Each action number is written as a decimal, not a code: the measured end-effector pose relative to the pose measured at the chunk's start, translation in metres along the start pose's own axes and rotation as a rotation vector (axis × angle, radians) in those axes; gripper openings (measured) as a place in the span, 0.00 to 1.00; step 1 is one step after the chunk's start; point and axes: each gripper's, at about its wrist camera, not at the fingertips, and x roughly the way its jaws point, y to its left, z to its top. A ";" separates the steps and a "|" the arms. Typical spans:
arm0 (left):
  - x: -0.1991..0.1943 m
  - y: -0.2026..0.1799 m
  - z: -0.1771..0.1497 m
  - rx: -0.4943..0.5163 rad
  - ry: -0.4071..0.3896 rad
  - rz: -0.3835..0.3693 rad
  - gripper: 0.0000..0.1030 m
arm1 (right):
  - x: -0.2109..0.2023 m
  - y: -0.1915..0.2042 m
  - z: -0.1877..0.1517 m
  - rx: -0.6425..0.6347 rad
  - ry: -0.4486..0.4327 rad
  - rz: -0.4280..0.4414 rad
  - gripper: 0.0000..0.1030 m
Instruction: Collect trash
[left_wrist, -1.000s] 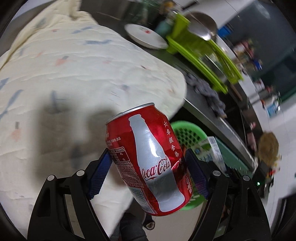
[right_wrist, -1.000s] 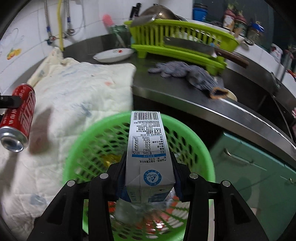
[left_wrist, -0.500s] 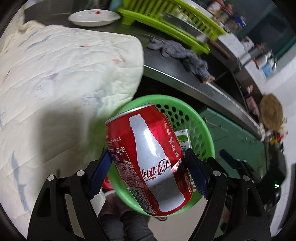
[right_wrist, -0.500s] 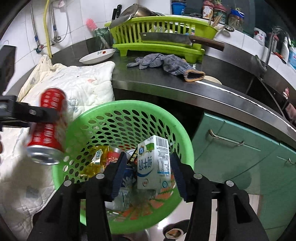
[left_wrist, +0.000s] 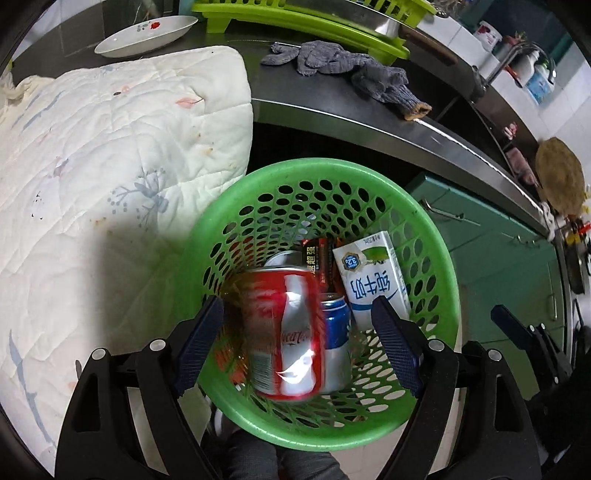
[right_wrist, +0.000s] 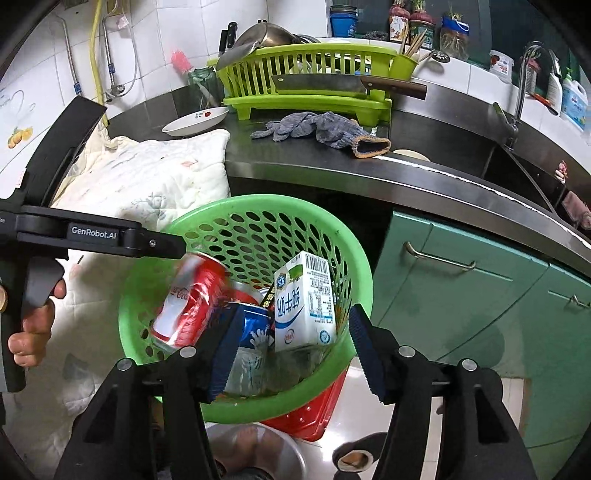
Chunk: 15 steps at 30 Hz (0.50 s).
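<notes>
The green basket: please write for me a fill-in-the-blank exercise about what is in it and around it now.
1. The milk carton stands inside the ____ basket.
2. The blurred red can is between the open fingers of the left claw and is ____ by either pad.
3. On the counter, the grey glove lies in front of the ____ dish rack.
4. A ____ rests across the rack's front.

Missing words: green; not touched; lime-green; cleaver
</notes>
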 end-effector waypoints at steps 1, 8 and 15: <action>-0.001 -0.001 -0.001 0.008 -0.003 0.006 0.79 | -0.001 0.001 -0.002 0.004 0.001 0.006 0.55; -0.030 0.002 -0.017 0.036 -0.064 0.019 0.79 | -0.011 0.013 -0.012 0.024 0.002 0.024 0.59; -0.068 0.013 -0.038 0.032 -0.152 0.047 0.79 | -0.024 0.032 -0.019 0.013 0.000 0.034 0.64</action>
